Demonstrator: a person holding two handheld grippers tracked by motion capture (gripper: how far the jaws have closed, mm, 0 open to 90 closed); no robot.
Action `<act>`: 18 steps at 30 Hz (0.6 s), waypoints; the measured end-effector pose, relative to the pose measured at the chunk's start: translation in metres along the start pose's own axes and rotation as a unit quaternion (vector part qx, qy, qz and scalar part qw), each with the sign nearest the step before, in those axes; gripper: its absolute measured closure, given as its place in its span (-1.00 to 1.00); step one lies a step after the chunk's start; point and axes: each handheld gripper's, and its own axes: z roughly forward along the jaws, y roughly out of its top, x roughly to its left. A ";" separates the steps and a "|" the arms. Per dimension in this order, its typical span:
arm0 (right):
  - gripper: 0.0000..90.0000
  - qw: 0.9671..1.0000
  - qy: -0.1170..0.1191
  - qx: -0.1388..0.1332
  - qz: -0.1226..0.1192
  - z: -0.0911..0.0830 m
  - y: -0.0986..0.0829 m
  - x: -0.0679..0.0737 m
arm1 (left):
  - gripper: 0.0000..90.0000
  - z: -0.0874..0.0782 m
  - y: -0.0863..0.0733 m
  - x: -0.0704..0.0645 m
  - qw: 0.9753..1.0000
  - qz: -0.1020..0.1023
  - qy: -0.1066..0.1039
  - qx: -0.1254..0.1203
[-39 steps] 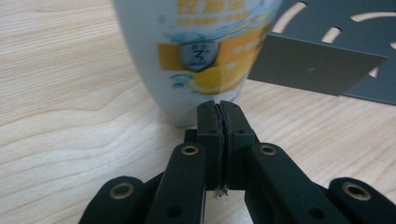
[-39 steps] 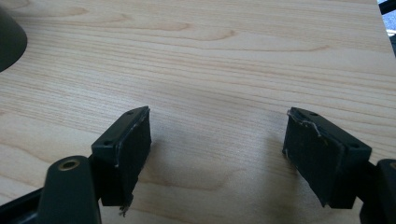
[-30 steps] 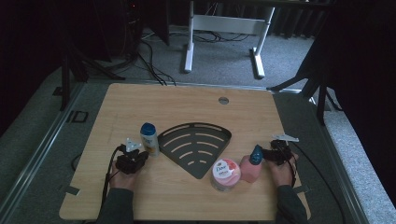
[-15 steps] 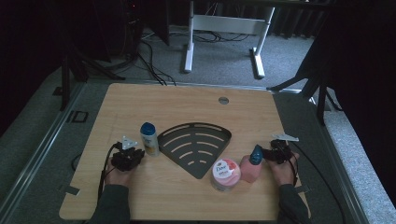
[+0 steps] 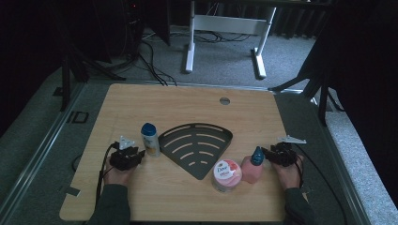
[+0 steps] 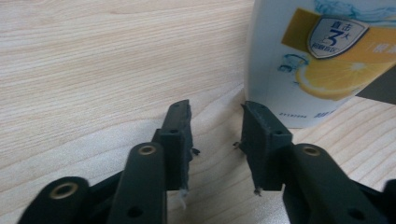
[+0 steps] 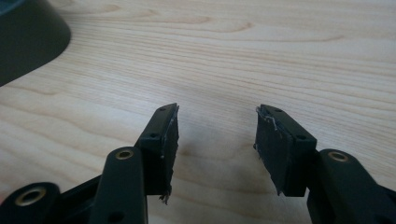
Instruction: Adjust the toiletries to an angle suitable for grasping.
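Note:
A white bottle with a blue cap (image 5: 149, 138) stands left of a black fan-shaped slotted rack (image 5: 195, 147) at mid table. My left gripper (image 5: 140, 153) lies just left of the bottle, open and holding nothing. In the left gripper view the jaws (image 6: 215, 119) are parted over bare wood, with the bottle's lemon label (image 6: 322, 56) just beyond the right jaw. A pink-lidded Dove jar (image 5: 226, 174) and a pink bottle with a blue cap (image 5: 252, 168) stand near the front. My right gripper (image 5: 266, 151) sits just right of the pink bottle, open and empty (image 7: 217, 119).
The wooden table (image 5: 187, 101) has a round cable hole (image 5: 225, 100) at the back. A dark curved edge (image 7: 28, 37) shows at the upper left of the right gripper view. White desk legs (image 5: 190, 42) and cables lie on the floor behind.
My left gripper has shifted slightly to the left, a little away from the white bottle. The right gripper and the objects have not moved.

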 end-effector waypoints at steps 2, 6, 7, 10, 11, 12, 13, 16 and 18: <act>0.13 1.000 0.007 0.001 -0.007 -0.006 0.000 0.002 | 0.32 0.000 -0.001 -0.001 1.000 0.005 0.001 -0.003; 0.20 1.000 0.017 -0.001 -0.016 -0.018 -0.004 0.005 | 0.25 0.001 -0.002 -0.001 1.000 0.007 0.005 -0.005; 0.21 1.000 0.019 0.000 -0.018 -0.021 -0.005 0.007 | 0.24 0.001 -0.002 -0.002 1.000 0.009 0.009 -0.005; 0.27 1.000 0.021 0.002 -0.023 -0.027 -0.007 0.010 | 0.22 0.001 -0.002 -0.003 1.000 0.010 0.012 -0.003; 0.30 0.999 0.023 0.000 -0.025 -0.029 -0.007 0.012 | 0.21 0.001 -0.002 -0.003 1.000 0.010 0.012 -0.003; 0.32 0.999 0.024 0.000 -0.027 -0.030 -0.007 0.014 | 0.20 0.001 -0.002 -0.003 1.000 0.010 0.013 -0.004; 0.35 0.999 0.025 -0.001 -0.030 -0.032 -0.007 0.016 | 0.20 0.001 -0.002 -0.003 1.000 0.009 0.013 -0.004; 0.42 0.999 0.027 -0.006 -0.041 -0.040 -0.009 0.023 | 0.17 0.000 -0.002 -0.004 1.000 0.009 0.014 -0.003; 0.44 0.999 0.028 -0.008 -0.046 -0.042 -0.010 0.025 | 0.15 0.000 -0.002 -0.004 1.000 0.009 0.014 -0.003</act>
